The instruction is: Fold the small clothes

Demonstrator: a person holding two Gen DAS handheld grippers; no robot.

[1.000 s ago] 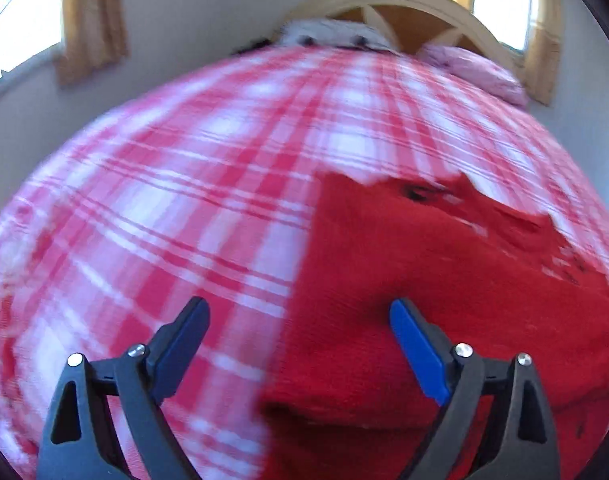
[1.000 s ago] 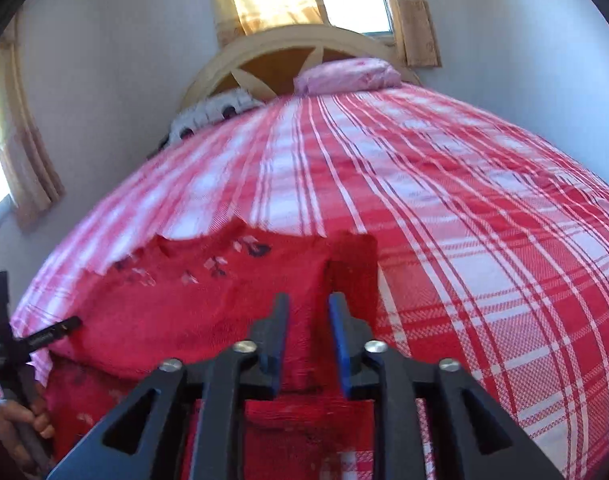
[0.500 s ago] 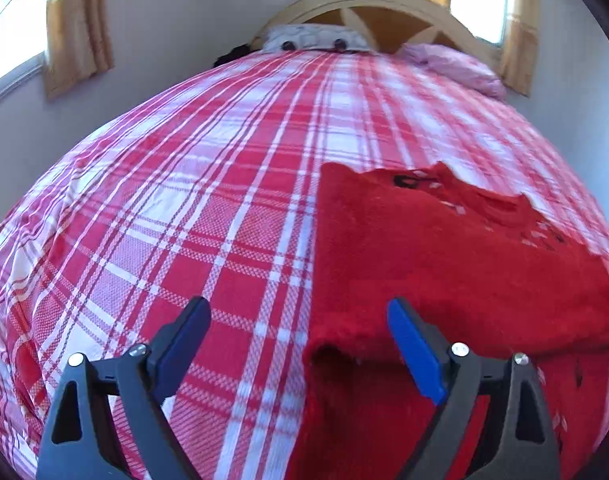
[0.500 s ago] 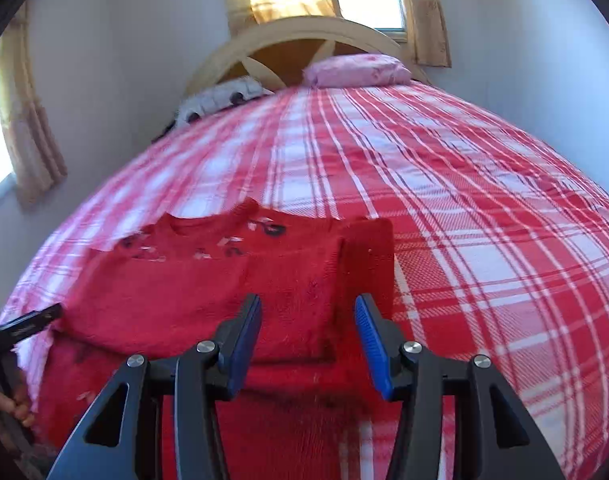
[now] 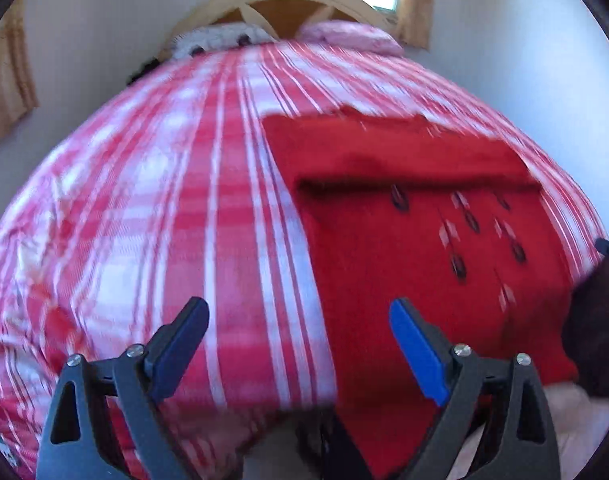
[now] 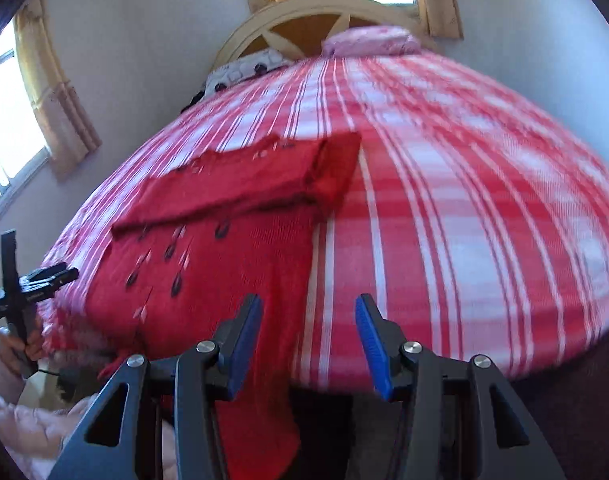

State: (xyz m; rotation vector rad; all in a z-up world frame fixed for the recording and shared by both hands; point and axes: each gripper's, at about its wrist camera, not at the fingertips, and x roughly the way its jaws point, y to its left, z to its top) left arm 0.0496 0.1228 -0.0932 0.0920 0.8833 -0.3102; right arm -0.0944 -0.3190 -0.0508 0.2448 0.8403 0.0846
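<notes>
A red sweater (image 5: 404, 248) (image 6: 208, 248) is laid on the checked bedspread (image 5: 164, 200) (image 6: 464, 200), its top part folded down over the body and its lower end hung over the near edge of the bed. The left gripper (image 5: 298, 340) is held wide open over the sweater's left edge and nothing is gripped. The right gripper (image 6: 308, 336) is likewise held open and empty over the sweater's right edge, while pillows (image 6: 368, 40) are seen far beyond the sweater at the headboard (image 6: 304, 12).
</notes>
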